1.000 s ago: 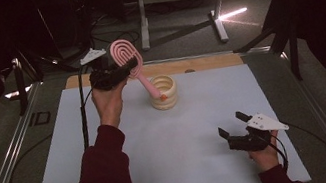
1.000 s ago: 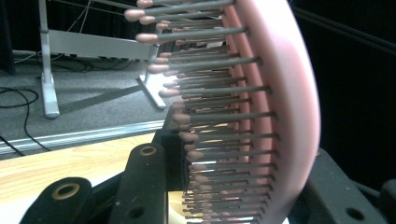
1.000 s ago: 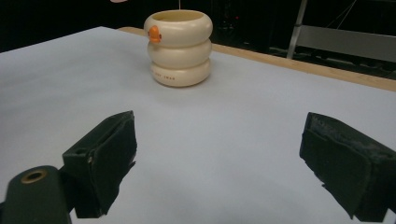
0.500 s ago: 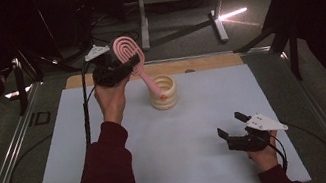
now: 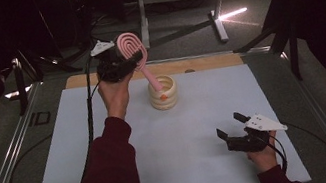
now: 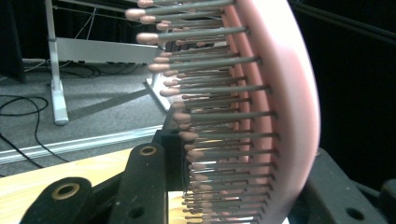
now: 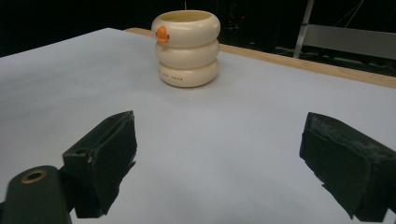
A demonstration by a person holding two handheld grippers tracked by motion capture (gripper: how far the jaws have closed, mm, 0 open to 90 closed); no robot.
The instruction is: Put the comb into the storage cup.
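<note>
Left hand-held gripper [image 5: 121, 64] raised, clamping pink hairbrush [image 5: 132, 51] above cup [image 5: 162, 92].

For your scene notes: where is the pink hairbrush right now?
In the high view the hairbrush is up at the back left, clamped in the left gripper, its handle slanting down into the cream cup.

Mat [image 5: 116, 181]: lies on the table, a wooden board [image 5: 206, 62] along its far edge.
Holder [image 5: 163, 93]: stands on the mat, far centre, just before the board.
Hairbrush [image 5: 132, 51]: raised and tilted above-left of the holder, handle end dipping into its mouth.
Left gripper [image 5: 119, 68]: behind-left of the holder, clamped on the hairbrush head.
Right gripper [image 5: 231, 127]: near right of the mat, well apart from the holder, jaws spread, holder ahead between them.
</note>
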